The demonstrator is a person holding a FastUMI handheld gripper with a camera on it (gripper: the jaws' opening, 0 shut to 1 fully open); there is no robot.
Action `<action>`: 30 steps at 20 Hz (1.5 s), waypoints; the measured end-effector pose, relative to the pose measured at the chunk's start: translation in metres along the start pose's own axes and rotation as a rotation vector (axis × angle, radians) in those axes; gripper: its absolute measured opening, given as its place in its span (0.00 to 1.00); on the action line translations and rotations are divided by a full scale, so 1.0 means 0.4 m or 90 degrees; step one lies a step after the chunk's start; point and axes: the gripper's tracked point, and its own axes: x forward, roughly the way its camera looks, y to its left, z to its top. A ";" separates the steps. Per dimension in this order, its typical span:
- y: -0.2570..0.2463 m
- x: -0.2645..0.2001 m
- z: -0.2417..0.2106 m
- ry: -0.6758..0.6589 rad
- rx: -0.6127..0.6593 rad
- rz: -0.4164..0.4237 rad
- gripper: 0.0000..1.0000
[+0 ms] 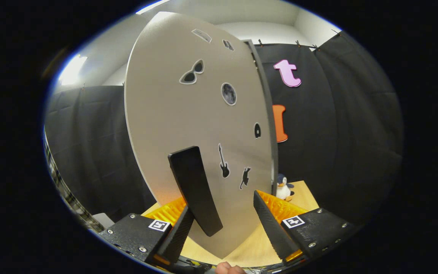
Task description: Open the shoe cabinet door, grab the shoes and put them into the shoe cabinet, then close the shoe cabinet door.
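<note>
In the gripper view, the hand-held gripper [222, 224] is spread wide and pinches nothing. The big grey shoe cabinet door [188, 125] stands right in front of it, with small stickers on its face. A long black handle [195, 190] sticks out from the door, just beside the left finger and partly between the two fingers. The door stands on a light wooden surface [255, 247]. A little toy penguin [284, 187] sits on the surface past the door's right edge.
</note>
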 end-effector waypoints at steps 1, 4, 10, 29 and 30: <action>0.025 0.021 0.005 -0.002 -0.006 0.003 0.93; 0.086 0.097 0.005 0.001 -0.019 0.006 0.96; 0.212 0.230 0.024 0.007 -0.033 0.013 0.98; 0.340 0.421 0.020 0.008 -0.001 -0.061 0.96; 0.341 0.429 0.021 0.010 -0.003 -0.066 0.96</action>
